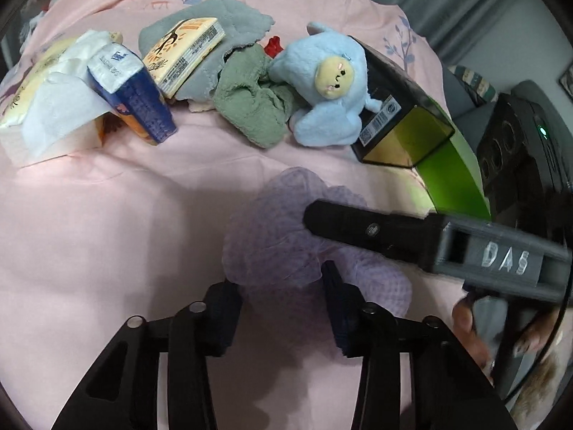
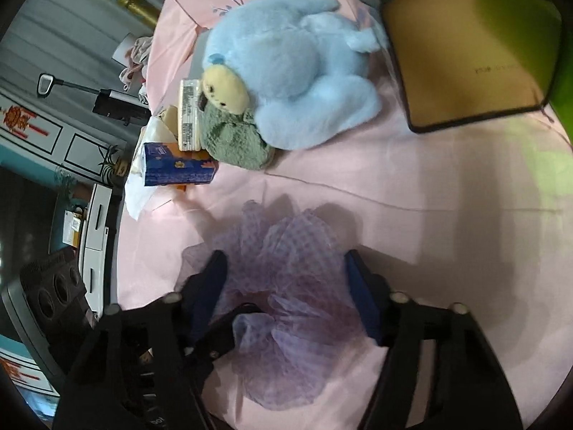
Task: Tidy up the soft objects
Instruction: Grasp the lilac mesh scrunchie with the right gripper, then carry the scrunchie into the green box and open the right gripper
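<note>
A pink bedsheet (image 1: 107, 215) with a blue leaf print serves as the work surface; grey curtains and a cabinet are seen behind it. Read from the left in the left wrist view, tissue packs (image 1: 64, 100) are stacked beside a blue pack (image 1: 143, 107), a yellow pack (image 1: 186, 53) is laid on a grey cloth (image 1: 232, 18), a green cloth (image 1: 250, 111) is bunched just beside a blue plush (image 1: 329, 86), and a black box (image 1: 404, 122) with a green lid lies open at the right.

The lilac mesh pouf (image 1: 286, 236) is found near the front, apart from the pile.

The left gripper (image 1: 283, 308) is set narrowly, with the pouf's lower edge gathered between its pads; firm contact cannot be confirmed. The right gripper (image 2: 286, 286) is held about half open astride the same pouf, and its pads do not appear to press on the mesh. No motion is reported, as none can be checked here.

Risks are judged as follows:
- The loose netting may be pinched by a single ruffle only, so the pouf may slip out on lifting.
- Mesh may be snagged on a finger edge or screw.
- The two tools are crossed over one object, so a collision or a tug in opposite directions is possible.
- The sheet may be caught along with the mesh.
</note>
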{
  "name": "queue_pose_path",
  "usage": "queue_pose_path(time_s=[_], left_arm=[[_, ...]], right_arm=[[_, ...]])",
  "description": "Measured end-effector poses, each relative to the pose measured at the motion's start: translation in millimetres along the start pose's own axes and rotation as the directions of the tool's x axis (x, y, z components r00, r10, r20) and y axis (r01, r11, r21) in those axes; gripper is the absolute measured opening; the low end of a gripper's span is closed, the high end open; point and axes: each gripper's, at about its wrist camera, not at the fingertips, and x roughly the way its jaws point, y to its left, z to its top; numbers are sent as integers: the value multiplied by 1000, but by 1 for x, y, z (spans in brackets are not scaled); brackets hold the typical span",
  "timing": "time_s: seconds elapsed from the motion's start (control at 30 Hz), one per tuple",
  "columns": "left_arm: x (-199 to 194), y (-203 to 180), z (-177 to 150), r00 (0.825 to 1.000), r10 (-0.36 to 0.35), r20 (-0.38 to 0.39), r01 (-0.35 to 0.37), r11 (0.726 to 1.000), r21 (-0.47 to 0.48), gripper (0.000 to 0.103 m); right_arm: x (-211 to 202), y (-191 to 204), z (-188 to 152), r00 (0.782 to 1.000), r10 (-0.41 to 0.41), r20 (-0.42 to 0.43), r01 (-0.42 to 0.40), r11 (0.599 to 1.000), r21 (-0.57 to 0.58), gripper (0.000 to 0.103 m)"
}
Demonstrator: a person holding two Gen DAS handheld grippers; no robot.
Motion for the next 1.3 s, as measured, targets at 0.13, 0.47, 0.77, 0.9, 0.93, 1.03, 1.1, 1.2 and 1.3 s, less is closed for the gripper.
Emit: queue_pose_path(time_s=[0.13, 0.47, 0.77, 0.9, 0.93, 1.03, 1.1, 1.2, 1.3], left_arm=[[3, -14, 8, 1000, 4, 11, -4, 1000, 18, 26], [-35, -107, 65, 981, -74, 178, 36, 977, 210, 26], [-1, -208, 112, 962, -189, 197, 110, 929, 353, 26], [38, -242, 118, 971, -198, 131, 137, 918, 371, 26], [49, -250, 118, 973, -200, 117, 143, 915, 377, 26], [70, -269, 113, 977, -188, 96, 135, 905, 403, 26], [87, -281, 110, 986, -147, 82, 100, 903, 418, 26], [103, -290, 108, 989, -137, 60, 99, 902, 421, 26], [108, -288, 110, 987, -142, 73, 102, 912, 398, 26]], right_arm=[[2, 2, -1, 998, 64, 0, -64, 998, -6, 21], [-109, 8, 36, 962, 28, 271, -17, 999, -45, 14], [-195, -61, 57, 847, -86, 524, 68, 996, 55, 14], [-205, -111, 61, 818, -150, 555, 69, 984, 165, 14], [-208, -118, 61, 810, -167, 562, 75, 980, 183, 14], [-213, -152, 59, 797, -172, 579, 18, 965, 262, 14], [-211, -174, 58, 792, -205, 574, 4, 943, 333, 14], [-212, -186, 55, 780, -228, 583, 7, 935, 356, 14], [-216, -193, 50, 768, -230, 598, -3, 932, 362, 14]])
